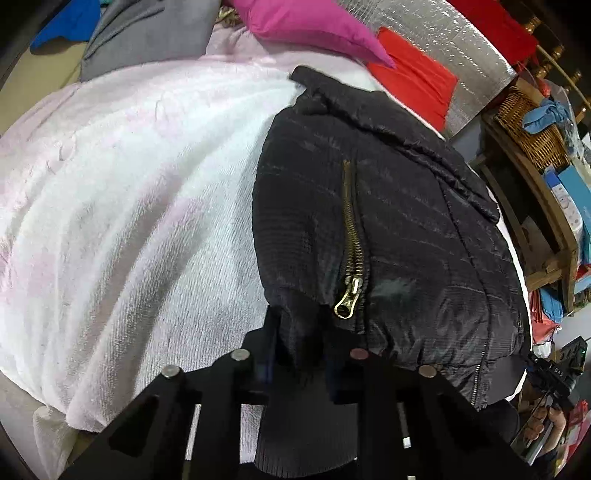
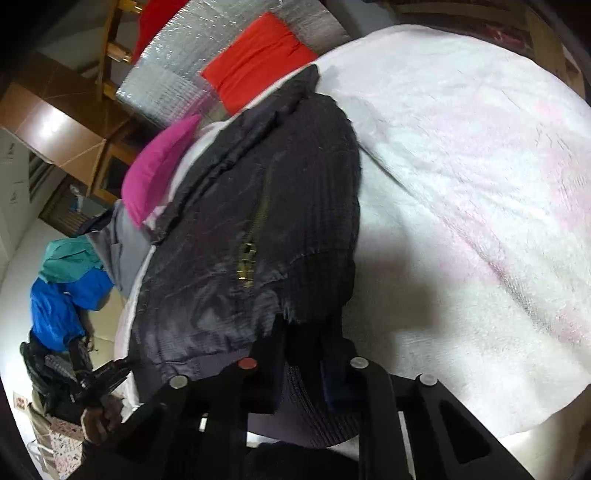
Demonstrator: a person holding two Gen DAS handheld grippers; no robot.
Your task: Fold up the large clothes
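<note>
1. A white and pale pink fleece blanket (image 1: 122,192) covers the bed and spreads out ahead of both grippers, filling the space to the left of the left gripper and to the right of the right gripper.
2. A black padded jacket (image 1: 406,221) lies on the blanket, stretching away from both grippers; its ribbed hem is the part nearest to them and its collar is the far end.
3. A silver quilted mat (image 1: 443,40) stands beyond the jacket, far ahead of the left gripper, with a red cushion (image 1: 413,77) against it and a pink pillow (image 1: 306,26) just left of that.
4. A grey garment (image 1: 147,33) and a blue one (image 1: 62,22) lie far ahead and to the left of the left gripper.
5. The left gripper (image 1: 295,354) is closed narrow on the jacket's ribbed hem, with dark cloth bunched between its fingers.
6. The right gripper (image 2: 301,354) is likewise pinched narrow on the ribbed hem, cloth gathered between its fingers.
7. A brass zip (image 1: 352,243) runs up the jacket just ahead of the left gripper, its pull (image 1: 347,299) close above the fingers; from the right gripper it sits ahead and slightly left.
8. Each view shows the other gripper's handle, held in a hand (image 2: 101,413), at the outer edge.
</note>
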